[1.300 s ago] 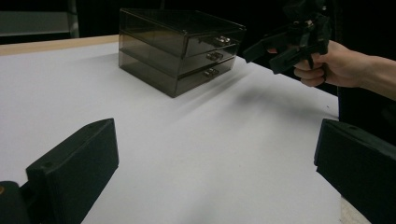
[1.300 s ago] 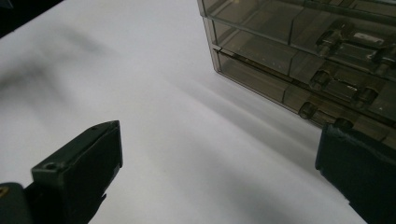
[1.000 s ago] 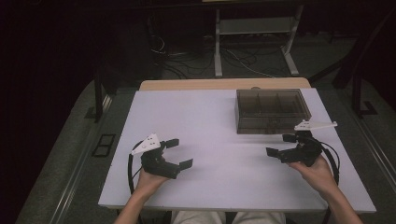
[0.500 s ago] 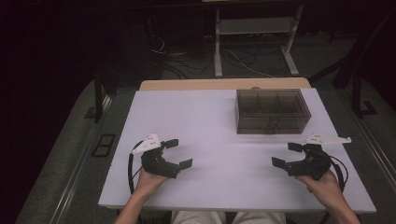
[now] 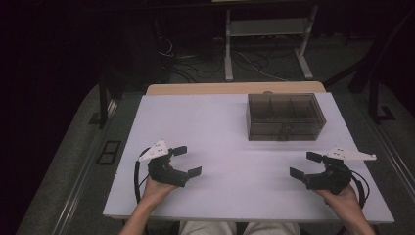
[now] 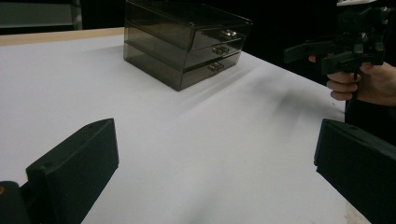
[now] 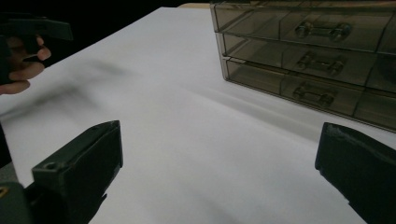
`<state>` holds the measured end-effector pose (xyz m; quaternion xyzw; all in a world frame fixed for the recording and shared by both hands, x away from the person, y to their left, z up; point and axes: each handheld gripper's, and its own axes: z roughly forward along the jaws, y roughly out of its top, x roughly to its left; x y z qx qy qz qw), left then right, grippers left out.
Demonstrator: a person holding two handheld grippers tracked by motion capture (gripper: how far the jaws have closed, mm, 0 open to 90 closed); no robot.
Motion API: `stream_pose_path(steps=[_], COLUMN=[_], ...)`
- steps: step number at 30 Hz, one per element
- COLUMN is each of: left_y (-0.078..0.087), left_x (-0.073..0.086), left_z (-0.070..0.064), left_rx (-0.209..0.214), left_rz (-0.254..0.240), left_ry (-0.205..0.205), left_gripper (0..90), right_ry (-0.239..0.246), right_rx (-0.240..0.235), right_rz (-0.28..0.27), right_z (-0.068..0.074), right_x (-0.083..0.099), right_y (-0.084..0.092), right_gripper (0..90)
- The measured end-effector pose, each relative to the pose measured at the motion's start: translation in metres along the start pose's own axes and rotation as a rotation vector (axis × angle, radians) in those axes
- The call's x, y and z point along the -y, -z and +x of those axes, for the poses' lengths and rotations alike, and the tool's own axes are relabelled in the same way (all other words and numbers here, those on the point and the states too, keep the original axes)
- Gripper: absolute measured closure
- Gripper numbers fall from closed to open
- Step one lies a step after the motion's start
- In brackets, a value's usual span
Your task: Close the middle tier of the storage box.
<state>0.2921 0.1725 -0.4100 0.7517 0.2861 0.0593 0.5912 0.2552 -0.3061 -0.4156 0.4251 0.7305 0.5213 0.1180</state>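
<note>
High view puts the smoked drawer box on the far right part of the white table, its back close to the far edge, where a strip of bare wood shows, and its right side a little in from the table's right edge. Its front, with three stacked drawers and small clear handles, faces the person. From the box outward, the white top lies bare to the left edge and toward the near edge.

Near the front edge, the right gripper sits well short of the box and close to the right edge, held in the right hand, jaws spread wide with nothing between them. The left gripper is held in the left hand near the front left, jaws likewise apart and empty, well apart from the box.

Left gripper view shows the box far ahead across bare table.
</note>
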Motion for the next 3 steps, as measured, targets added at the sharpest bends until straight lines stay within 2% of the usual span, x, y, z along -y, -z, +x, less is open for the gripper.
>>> stream_pose_path(steps=[3], left_y=[0.0001], left_x=[-0.0002], left_z=[0.0001], left_rx=[0.002], left_rz=[-0.002], left_ry=[0.0], left_gripper=[0.0], right_ry=[0.011], right_rx=[-0.008], right_rz=[0.008], right_z=[0.0013], right_x=[0.0018], right_y=[-0.0003], right_gripper=[0.3])
